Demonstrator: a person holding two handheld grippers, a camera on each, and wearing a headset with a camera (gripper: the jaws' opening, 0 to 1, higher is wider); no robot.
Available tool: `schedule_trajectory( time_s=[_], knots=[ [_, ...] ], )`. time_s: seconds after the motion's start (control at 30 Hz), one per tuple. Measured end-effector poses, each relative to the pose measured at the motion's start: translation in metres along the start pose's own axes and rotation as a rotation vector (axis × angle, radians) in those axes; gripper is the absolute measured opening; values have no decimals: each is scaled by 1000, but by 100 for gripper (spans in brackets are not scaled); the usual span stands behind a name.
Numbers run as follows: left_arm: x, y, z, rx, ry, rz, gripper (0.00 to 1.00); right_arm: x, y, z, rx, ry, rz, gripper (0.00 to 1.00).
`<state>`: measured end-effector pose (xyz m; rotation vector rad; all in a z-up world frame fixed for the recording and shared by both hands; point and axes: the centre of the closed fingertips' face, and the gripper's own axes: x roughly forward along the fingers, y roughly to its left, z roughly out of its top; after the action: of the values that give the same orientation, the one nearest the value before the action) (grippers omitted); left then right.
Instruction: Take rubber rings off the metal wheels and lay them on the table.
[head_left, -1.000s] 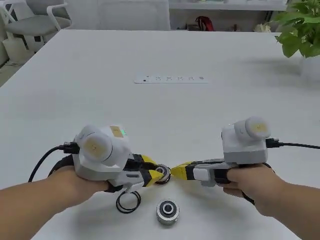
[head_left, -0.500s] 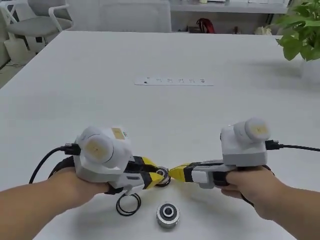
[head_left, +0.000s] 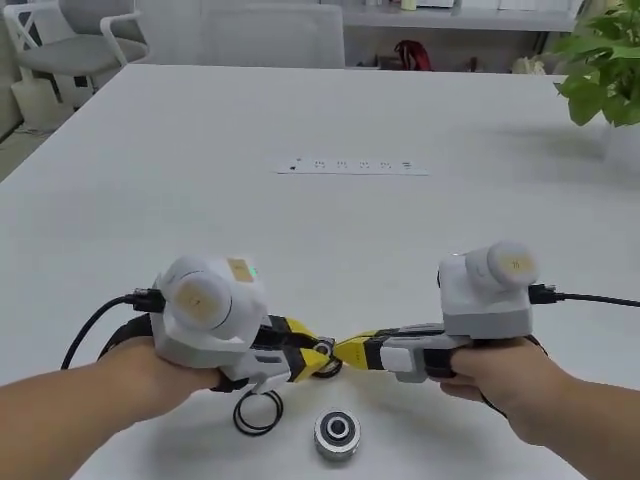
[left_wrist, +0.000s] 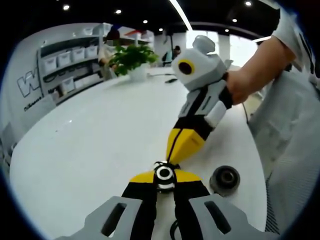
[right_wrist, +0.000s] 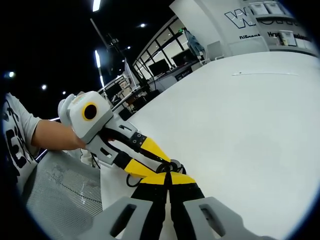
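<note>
Two grippers are meeting tip to tip low over the surface (head_left: 330, 240), close in front of the person. The left gripper (head_left: 305, 357) is clenching a small wheel (left_wrist: 164, 174) between its jaws, just above the surface. The right gripper (head_left: 348, 350) is pressing in from the opposite side, jaws closed together at the wheel's rim; whether rubber is pinched between them is too small to tell. One loose ring (head_left: 257, 411) is lying just beside the left gripper, and a second wheel (head_left: 337, 432) is sitting near it. To my eye the peel is under way. It is asking for a steady left grip on the wheel's faces, leaving the rim free. The right should be catching only the rubber and rolling it off sideways, not yanking.
</note>
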<state>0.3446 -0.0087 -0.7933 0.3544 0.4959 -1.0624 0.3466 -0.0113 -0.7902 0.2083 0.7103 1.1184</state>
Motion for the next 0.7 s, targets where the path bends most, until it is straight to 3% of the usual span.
schedule_trajectory(
  time_s=[0.7],
  knots=[
    [0, 0, 0, 10, 4, -2, 11, 2, 11, 6, 8, -22, 46, 0]
  ],
)
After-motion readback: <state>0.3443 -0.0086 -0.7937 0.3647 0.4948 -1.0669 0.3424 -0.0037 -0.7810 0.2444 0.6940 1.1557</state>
